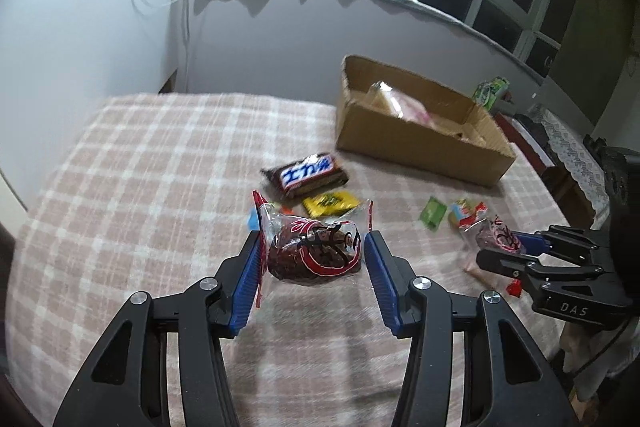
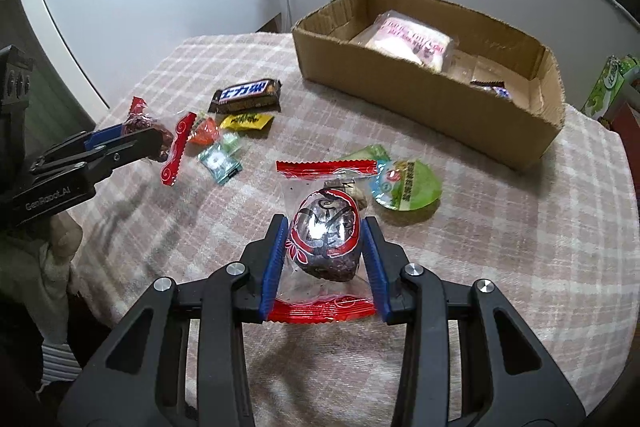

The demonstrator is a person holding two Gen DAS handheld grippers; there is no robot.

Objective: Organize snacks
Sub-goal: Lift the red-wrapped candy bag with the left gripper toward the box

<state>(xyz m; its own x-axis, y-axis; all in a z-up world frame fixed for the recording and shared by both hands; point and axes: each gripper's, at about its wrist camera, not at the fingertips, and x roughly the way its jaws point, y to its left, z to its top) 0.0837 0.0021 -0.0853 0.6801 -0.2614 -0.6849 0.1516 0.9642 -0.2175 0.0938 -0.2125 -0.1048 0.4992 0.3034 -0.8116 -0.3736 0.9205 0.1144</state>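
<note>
A: We have a snack in each gripper. The left gripper is closed on a clear date packet with red ends, its pads pressing the wrapper from both sides, the packet lifted off the checked worktop.

B: And our right gripper is pinched shut on a second date packet of the same kind. Its long axis runs near to far between the pads, red crimped ends sticking out front and back.

A: What matters for the next move is where the cardboard box lies. It sits at the far right of the worktop, ahead and to the right of both grippers. It already holds a pink packet and a few wrappers.

B: We judge the right gripper to be nearer, with only the green jelly cup lying between it and the box's near wall. The left has farther to travel, over the chocolate bar and the yellow sachet.

A: So we would let the right go first and clear the near wall before opening.

B: Loose on the cloth are the chocolate bar, the sachet, the small green packet and the jelly cup.
</note>
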